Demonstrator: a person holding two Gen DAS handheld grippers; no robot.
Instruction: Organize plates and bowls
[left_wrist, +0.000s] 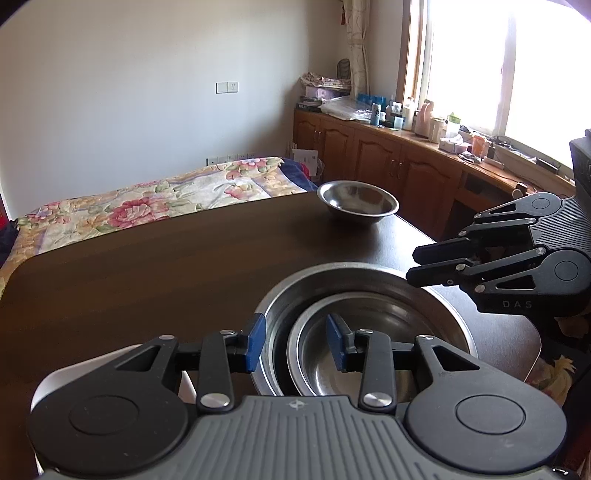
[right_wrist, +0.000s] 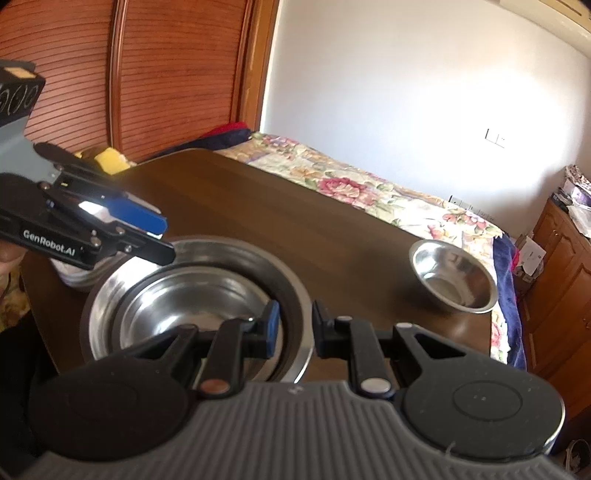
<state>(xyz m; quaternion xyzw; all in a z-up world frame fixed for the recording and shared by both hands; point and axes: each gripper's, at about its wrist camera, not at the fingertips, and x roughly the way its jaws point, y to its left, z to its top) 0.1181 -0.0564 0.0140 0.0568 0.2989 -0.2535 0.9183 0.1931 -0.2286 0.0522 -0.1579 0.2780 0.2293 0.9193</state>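
Note:
A large steel bowl (left_wrist: 439, 306) (right_wrist: 107, 295) sits on the dark wooden table (left_wrist: 147, 280) with a smaller steel bowl (left_wrist: 369, 369) (right_wrist: 192, 295) nested inside it. My left gripper (left_wrist: 295, 341) (right_wrist: 164, 238) is open, and the near-left rims of both bowls lie between its blue pads (left_wrist: 256, 339). My right gripper (right_wrist: 295, 328) (left_wrist: 412, 266) is open more narrowly at the large bowl's opposite rim, one finger inside and one outside. A third small steel bowl (left_wrist: 358, 201) (right_wrist: 454, 275) stands alone at the table's far corner.
A pale round dish (right_wrist: 74, 282) (left_wrist: 48, 376) lies at the table edge beside the large bowl, under my left gripper. A bed with a floral cover (left_wrist: 129, 206) runs along the table's far side. Wooden cabinets (left_wrist: 388, 162) with clutter stand by the window.

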